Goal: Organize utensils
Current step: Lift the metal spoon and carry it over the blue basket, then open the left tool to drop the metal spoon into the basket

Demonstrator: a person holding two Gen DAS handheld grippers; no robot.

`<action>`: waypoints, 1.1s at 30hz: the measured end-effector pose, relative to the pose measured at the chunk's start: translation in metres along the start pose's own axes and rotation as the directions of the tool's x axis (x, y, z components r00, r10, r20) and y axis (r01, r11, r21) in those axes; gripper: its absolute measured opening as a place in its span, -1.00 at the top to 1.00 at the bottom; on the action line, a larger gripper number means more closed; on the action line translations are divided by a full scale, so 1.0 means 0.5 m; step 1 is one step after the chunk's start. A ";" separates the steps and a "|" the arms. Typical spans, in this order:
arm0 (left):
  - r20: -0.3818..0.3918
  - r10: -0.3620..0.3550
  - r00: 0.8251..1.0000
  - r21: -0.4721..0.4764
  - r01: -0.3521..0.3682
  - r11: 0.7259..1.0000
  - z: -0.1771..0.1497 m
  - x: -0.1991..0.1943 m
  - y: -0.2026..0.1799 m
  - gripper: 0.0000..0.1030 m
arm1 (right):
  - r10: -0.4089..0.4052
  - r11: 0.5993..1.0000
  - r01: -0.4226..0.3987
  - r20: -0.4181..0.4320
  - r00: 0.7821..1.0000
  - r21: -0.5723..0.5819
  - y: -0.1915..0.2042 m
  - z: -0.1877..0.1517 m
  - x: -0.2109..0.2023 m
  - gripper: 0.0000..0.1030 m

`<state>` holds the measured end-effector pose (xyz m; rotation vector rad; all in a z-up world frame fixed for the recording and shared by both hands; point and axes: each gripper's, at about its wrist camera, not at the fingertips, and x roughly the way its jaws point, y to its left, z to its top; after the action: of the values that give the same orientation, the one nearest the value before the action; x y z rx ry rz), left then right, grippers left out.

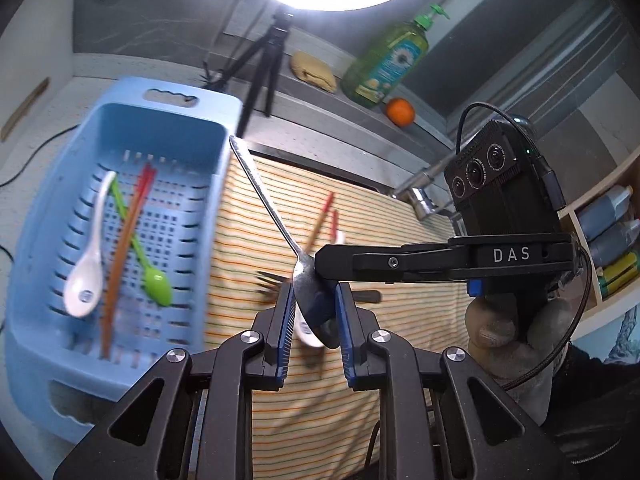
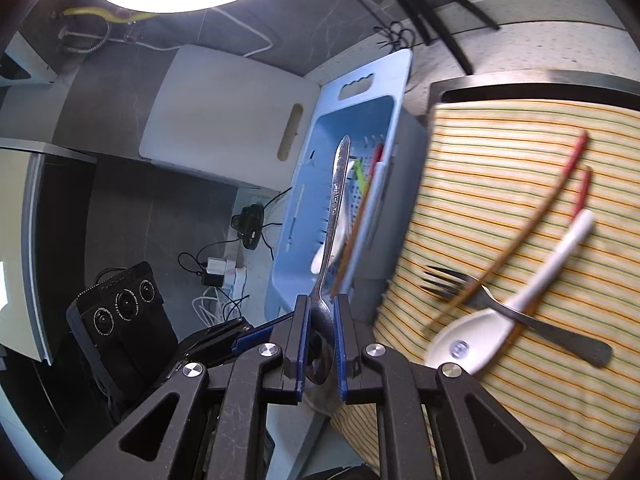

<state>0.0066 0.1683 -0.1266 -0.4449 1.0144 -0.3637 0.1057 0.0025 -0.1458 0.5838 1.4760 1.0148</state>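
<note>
The left wrist camera sits just behind its tool [image 1: 312, 312] and looks forward and down over the counter, close to the striped yellow cloth [image 1: 256, 216], with the pale blue slotted plastic basket [image 1: 36, 216] at left and the right tool [image 1: 344, 264] reaching in from the right. The right wrist camera looks forward and down along its own tool [image 2: 322, 336], with the basket [image 2: 296, 208] far ahead and the cloth [image 2: 480, 168] to the right. Both views share the basket, the cloth and the metal spoon [image 1: 260, 192] [image 2: 336, 200] held up close before each lens.

A home kitchen: a dish soap bottle [image 1: 384, 66] and sponge [image 1: 313, 70] sit on the ledge, a tap [image 1: 420, 190] beside them, and a cutting board [image 2: 228, 114] leans nearby.
</note>
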 end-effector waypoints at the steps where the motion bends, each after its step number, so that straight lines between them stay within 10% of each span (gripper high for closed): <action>1: -0.001 0.003 1.000 -0.003 -0.003 1.000 0.004 -0.004 0.014 0.64 | 0.001 1.000 -0.001 -0.002 1.000 0.003 0.004 0.004 0.015 0.79; 33: -0.116 0.086 0.989 -0.048 -0.092 0.995 0.062 0.047 0.201 0.69 | -0.154 0.986 0.156 -0.039 0.987 0.053 -0.007 0.093 0.197 0.79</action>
<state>0.0533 0.2484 -0.1813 -0.4284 1.1536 -0.2850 0.1330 0.0945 -0.1976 0.4845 1.5592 0.8689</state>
